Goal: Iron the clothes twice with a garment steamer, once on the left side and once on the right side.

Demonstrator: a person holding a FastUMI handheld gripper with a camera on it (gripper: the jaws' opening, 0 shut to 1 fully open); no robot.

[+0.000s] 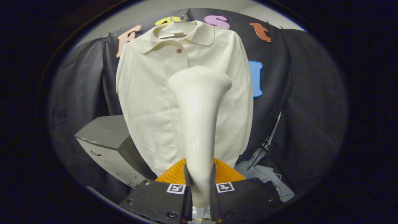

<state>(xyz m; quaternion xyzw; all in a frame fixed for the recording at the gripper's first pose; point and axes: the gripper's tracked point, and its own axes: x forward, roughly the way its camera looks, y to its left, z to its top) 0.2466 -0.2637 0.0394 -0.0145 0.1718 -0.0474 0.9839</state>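
A cream collared shirt [149,93] with a reddish button hangs on a white hanger [173,31] against the booth wall, straight ahead of me. My gripper [200,183] is shut on the handle of a cream garment steamer [199,118], both fingers pressing its narrow lower part. The steamer rises upright from between the fingers and widens to a head [200,79] at the shirt's chest height, right of the button placket. The head faces the shirt; whether it touches the cloth is unclear. The steamer covers the middle of the shirt front.
A grey cabinet [102,133] with drawer handles stands low to the left of the shirt. Thin cables and a stand [264,149] hang to the lower right. An orange ribbed part [175,174] sits just behind the fingers.
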